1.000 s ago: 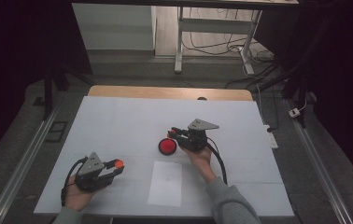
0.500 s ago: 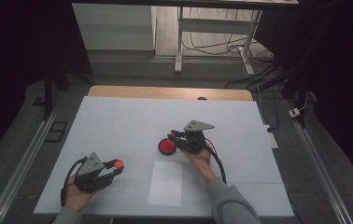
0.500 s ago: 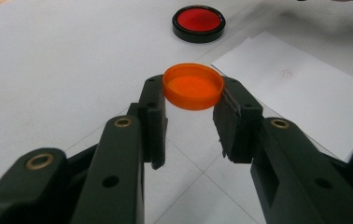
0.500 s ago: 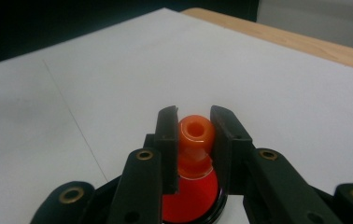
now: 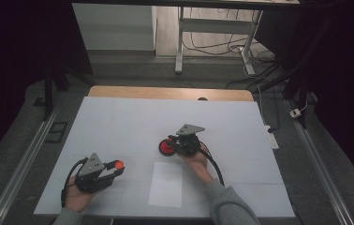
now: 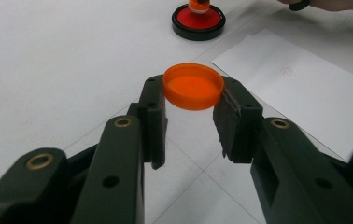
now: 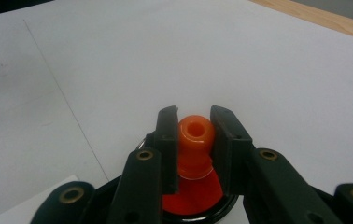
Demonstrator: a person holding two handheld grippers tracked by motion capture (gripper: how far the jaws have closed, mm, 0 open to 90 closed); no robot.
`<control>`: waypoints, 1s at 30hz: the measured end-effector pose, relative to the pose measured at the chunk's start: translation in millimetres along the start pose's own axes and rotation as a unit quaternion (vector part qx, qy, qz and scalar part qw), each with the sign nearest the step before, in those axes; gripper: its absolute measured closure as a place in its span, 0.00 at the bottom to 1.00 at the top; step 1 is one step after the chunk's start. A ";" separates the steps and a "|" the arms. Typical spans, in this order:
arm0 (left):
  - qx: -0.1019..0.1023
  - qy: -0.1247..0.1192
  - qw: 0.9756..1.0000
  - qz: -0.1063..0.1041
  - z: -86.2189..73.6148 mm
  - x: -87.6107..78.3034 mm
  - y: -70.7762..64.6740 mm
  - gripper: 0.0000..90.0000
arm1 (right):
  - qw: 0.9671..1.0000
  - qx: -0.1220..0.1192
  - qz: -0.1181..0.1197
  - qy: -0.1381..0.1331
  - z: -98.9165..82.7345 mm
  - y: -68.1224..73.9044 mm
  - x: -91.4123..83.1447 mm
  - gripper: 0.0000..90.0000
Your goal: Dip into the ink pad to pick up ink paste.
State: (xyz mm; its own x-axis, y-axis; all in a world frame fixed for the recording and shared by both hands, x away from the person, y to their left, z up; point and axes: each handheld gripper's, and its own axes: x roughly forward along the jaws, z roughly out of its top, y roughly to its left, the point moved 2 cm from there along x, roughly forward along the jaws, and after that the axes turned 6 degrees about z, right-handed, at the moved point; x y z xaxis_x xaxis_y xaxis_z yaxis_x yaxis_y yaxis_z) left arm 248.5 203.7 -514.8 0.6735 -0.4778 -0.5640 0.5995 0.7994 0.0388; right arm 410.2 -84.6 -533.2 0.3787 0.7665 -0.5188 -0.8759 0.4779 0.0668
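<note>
Fingertips of the left gripper [image 6: 194,100] pinch a shallow round orange plastic cap [image 6: 193,86] at lower left, held clear, seemingly awaiting refitting. Farther up, centre frame, the right gripper [image 7: 194,135] clamps the orange bottle neck [image 7: 195,140] above its red, black-rimmed base [image 6: 198,22], steadying it.

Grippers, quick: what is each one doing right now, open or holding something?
Left gripper: shut on the orange cap.
Right gripper: shut on the orange knob that rises from the red disc.

No readable text or nos. anywhere; faint mark on paper sheet [image 6: 286,71] too small to tell.
</note>
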 end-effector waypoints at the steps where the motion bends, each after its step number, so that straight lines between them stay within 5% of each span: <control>1: 0.000 0.000 1.000 0.000 0.0 0.0 -0.1 0.72 | 1.000 -0.001 0.000 0.001 -0.3 0.3 0.5 0.81; 16: 0.000 -0.002 1.000 0.001 0.6 -1.5 -0.6 0.72 | 0.999 -0.016 -0.017 0.022 -3.1 4.7 5.3 0.81; 30: -0.003 -0.004 1.000 0.001 1.1 -2.3 -1.4 0.72 | 1.000 -0.004 -0.008 0.000 -7.6 1.8 4.9 0.81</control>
State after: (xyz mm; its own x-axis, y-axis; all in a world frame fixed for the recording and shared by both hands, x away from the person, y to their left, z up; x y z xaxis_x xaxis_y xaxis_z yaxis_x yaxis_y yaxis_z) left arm 246.6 203.3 -512.6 0.6779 -0.4787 -0.5580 0.5956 0.8025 0.0351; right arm 408.2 -83.3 -542.1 0.3921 0.7588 -0.5201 -0.8723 0.4862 0.0518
